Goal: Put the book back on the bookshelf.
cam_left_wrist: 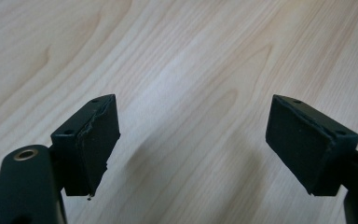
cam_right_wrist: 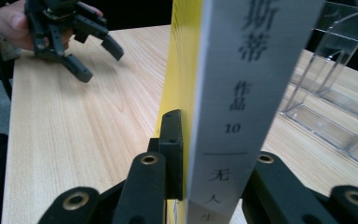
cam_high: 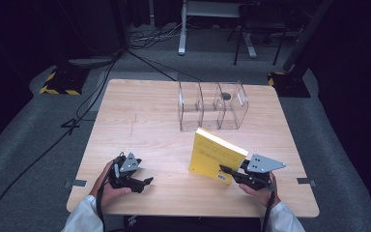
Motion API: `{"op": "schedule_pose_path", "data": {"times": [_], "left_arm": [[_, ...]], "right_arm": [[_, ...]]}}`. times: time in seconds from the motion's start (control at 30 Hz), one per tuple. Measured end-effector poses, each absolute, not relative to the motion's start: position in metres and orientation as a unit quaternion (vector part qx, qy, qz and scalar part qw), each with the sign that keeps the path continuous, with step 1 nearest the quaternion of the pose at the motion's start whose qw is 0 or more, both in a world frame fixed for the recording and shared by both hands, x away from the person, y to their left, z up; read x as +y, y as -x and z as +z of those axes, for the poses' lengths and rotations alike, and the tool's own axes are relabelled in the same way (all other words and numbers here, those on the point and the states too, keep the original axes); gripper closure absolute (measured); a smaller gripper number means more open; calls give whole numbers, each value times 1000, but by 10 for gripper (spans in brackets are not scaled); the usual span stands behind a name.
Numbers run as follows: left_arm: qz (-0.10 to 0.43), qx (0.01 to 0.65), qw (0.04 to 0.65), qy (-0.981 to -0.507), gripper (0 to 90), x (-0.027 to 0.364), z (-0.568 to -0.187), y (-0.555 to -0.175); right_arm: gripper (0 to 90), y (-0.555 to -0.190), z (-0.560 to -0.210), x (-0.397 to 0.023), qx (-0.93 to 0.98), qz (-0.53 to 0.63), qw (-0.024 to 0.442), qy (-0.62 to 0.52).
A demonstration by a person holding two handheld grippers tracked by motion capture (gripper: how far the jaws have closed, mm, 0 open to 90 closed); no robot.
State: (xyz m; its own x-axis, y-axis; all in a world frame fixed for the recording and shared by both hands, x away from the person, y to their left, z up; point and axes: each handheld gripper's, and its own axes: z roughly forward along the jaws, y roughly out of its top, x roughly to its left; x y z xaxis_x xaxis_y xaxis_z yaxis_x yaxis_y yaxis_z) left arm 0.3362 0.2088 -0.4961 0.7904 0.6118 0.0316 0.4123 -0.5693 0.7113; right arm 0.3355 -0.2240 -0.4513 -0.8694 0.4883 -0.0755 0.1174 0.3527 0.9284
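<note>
A yellow book (cam_high: pixel 215 153) with a white spine (cam_right_wrist: pixel 247 84) stands upright on the wooden table (cam_high: pixel 140 121), right of centre. My right gripper (cam_high: pixel 226 171) is shut on its lower edge, one jaw on the yellow cover and the other behind the spine (cam_right_wrist: pixel 216 149). My left gripper (cam_high: pixel 144 183) rests near the table's front left, held in a hand, well apart from the book. Its jaws stand wide open over bare wood with nothing between them (cam_left_wrist: pixel 191 144). The right gripper view also catches the left gripper (cam_right_wrist: pixel 98 60) farther off, open.
A clear plastic organiser (cam_high: pixel 212 106) with three upright compartments stands behind the book near the table's far edge; its walls appear in the right gripper view (cam_right_wrist: pixel 335 93). Cables, stands and a desk frame occupy the dark floor beyond the table.
</note>
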Motion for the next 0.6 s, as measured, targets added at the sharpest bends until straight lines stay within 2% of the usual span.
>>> {"op": "schedule_pose_path", "data": {"times": [0.3,0.6], "left_arm": [[143,334,366,-857,188,218,-499,-333],[124,329,353,-867,174,215,-504,-336]], "right_arm": [[765,-336,-448,-229,799,533,184,-208],[765,-338,-446,-235,794,531,197,-221]]}}
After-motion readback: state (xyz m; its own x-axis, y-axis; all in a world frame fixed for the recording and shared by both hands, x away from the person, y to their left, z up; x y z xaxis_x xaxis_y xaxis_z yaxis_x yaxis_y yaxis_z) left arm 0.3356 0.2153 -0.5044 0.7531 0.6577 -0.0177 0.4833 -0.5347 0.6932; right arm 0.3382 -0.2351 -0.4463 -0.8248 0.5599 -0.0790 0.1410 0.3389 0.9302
